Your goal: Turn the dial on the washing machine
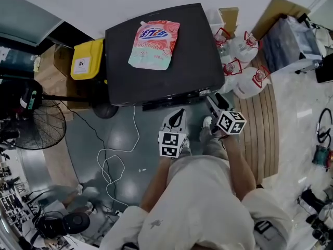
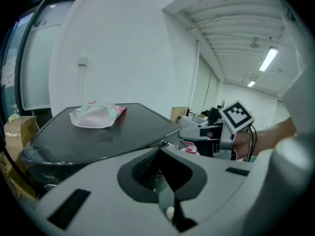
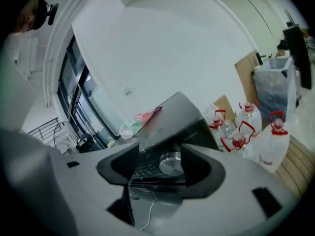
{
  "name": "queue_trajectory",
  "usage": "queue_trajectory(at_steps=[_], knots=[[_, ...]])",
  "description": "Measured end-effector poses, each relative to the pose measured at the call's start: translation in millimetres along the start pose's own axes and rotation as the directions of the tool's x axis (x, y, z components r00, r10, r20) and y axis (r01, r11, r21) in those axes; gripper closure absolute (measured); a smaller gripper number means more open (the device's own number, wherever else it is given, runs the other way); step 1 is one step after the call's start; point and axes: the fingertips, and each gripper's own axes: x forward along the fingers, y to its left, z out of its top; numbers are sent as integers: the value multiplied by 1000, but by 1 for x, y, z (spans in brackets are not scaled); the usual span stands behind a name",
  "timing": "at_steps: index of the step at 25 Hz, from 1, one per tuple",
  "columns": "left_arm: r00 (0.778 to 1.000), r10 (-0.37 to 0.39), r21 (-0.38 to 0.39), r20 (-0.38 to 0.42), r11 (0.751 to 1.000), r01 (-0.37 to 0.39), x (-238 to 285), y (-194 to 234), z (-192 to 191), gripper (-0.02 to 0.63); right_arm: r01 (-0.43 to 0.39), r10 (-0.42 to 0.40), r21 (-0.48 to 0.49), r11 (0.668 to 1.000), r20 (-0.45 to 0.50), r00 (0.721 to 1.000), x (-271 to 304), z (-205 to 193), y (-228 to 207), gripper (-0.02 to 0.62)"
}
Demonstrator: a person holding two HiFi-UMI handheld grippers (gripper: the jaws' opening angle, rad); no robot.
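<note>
Dial (image 3: 171, 163) sits on the washer (image 1: 156, 72) front panel, under the lid edge, toward the right end. My right claw (image 1: 214, 102) is level with it, jaws apart; the dial shows in the gap, close to the right-hand pad, and I see no squeeze on it. My left claw (image 1: 179, 113) hangs just beside, off the front edge, jaws together, empty. Pouch (image 1: 154, 43) lies flat on the lid. Bottles (image 1: 244, 66) to the right, yellow bin (image 1: 87, 59) to the left, cable (image 1: 117, 160) on the floor.
</note>
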Motion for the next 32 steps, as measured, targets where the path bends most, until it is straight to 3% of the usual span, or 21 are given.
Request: queue_trajectory(at_steps=[7,11,20,32], knots=[[997,-6,12,74,1000,5,-11,8,30,594,1,13,-268,964,50,999,-26,31,46,334],[993,-10,25,117,1000,7,-23,13,47,594,12,20,-361,933,85,996,-41,41,70,333],[983,-34,58,180,998,24,-55,14,62,594,56,6,-429,901,141,990,-72,43,107,339],[966,-99,100,239,992,77,-94,13,66,594,136,-39,-444,885,220,975,-101,37,143,348]])
